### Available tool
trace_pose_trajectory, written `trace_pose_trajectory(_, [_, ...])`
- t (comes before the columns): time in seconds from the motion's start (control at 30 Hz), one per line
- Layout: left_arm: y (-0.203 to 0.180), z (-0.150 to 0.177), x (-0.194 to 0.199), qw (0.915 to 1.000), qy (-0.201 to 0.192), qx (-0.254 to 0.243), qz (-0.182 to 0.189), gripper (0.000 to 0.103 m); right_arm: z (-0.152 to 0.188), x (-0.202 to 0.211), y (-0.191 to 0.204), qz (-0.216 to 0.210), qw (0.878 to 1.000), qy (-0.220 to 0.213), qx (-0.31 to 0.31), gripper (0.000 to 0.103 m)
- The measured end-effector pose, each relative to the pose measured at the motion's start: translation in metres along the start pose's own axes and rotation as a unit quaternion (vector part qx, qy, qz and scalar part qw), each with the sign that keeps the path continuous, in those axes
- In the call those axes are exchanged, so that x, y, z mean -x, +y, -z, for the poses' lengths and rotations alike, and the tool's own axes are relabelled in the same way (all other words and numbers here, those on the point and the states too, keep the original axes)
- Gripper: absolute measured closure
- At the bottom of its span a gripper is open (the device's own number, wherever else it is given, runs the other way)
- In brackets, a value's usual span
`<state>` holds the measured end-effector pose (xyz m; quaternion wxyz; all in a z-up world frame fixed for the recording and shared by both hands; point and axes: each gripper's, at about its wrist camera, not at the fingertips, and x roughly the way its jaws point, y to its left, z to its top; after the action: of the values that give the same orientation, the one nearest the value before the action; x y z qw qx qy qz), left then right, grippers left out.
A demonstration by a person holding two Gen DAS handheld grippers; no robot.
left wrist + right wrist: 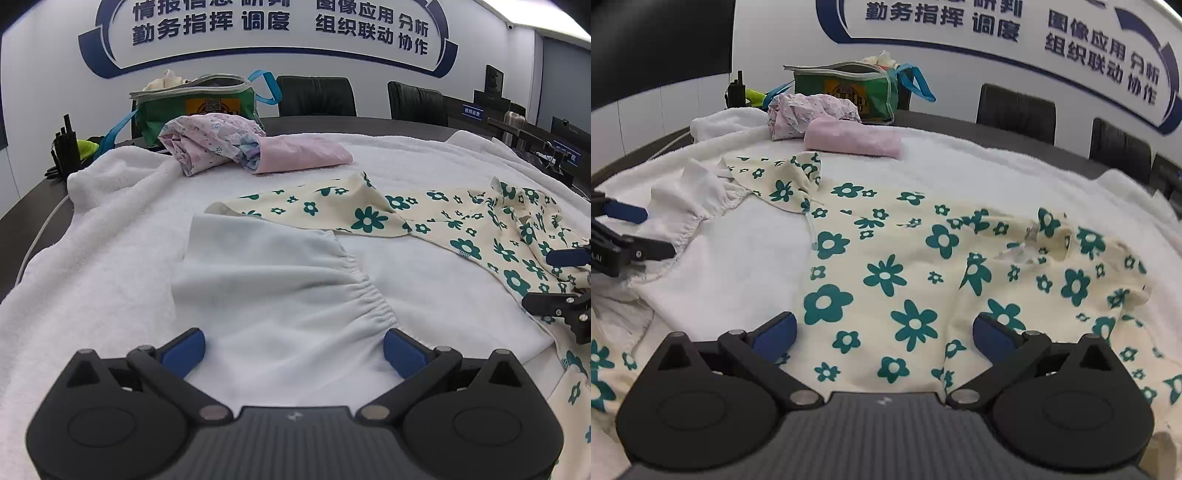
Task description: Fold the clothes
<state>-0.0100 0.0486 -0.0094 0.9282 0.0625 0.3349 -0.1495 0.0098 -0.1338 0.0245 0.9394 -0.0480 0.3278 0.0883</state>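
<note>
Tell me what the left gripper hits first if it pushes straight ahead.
Most likely the white gathered sleeve lying between the open left gripper pads; past it comes the floral fabric, though depth is uncertain.

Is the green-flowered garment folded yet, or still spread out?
Spread out, not folded. The flowered garment lies loosely across the white towel, sleeve turned inside out showing its white lining; both grippers hover open.

Green bag [207, 107] with blue straps sits up at eleven o'clock on the dark desk [351, 123]; black chairs [316, 96] line the far edge under the blue-lettered wall sign [266, 26].
</note>
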Motion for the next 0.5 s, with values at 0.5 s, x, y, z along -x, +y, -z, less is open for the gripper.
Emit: trace_pose_trajectory(0.5, [0.0000, 0.0001, -0.0003, 1.0000, 0.000, 0.000, 0.000, 0.000, 0.0014, 0.0001, -0.0024, -0.004, 1.000, 0.002, -0.006, 0.000])
